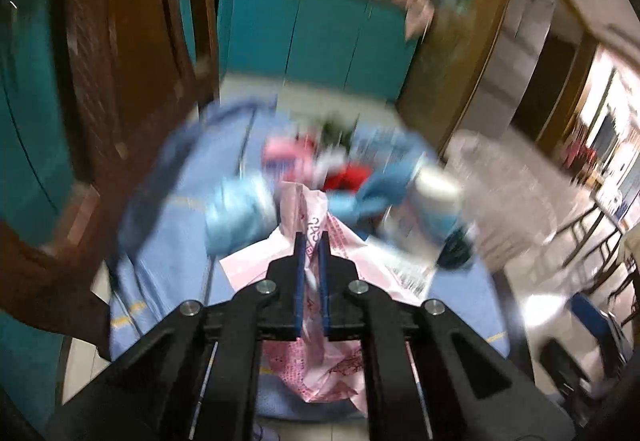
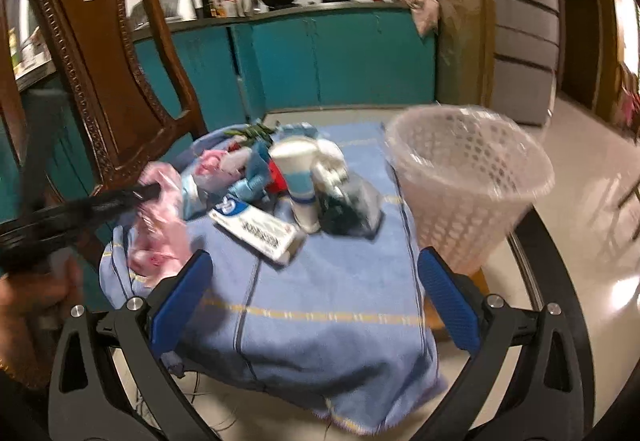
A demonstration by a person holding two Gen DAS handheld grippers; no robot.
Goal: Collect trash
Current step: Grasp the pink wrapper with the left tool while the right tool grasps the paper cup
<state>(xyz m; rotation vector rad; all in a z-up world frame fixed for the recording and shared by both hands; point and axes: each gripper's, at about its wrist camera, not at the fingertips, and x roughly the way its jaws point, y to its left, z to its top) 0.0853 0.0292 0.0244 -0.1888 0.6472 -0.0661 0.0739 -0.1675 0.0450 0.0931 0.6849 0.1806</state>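
Note:
My left gripper [image 1: 312, 241] is shut on a thin pink plastic bag with red print [image 1: 304, 209], which runs up between its blue pads. In the right wrist view the same gripper [image 2: 152, 192] comes in from the left and pinches the pink bag [image 2: 160, 237] at the left edge of the blue cloth [image 2: 320, 301]. My right gripper [image 2: 316, 277] stands open above the cloth's near half with nothing between its fingers. Behind it lies a pile of trash: a white and blue box [image 2: 256, 227], a white and blue cup [image 2: 300, 177], a dark crumpled bag [image 2: 348, 209] and several small wrappers.
A pale perforated waste basket [image 2: 468, 185] stands tilted at the cloth's right edge. A carved wooden chair [image 2: 92, 53] rises at the back left. A person's hand [image 2: 36, 301] holds the left gripper. Teal kitchen cabinets [image 2: 340, 53] line the far wall.

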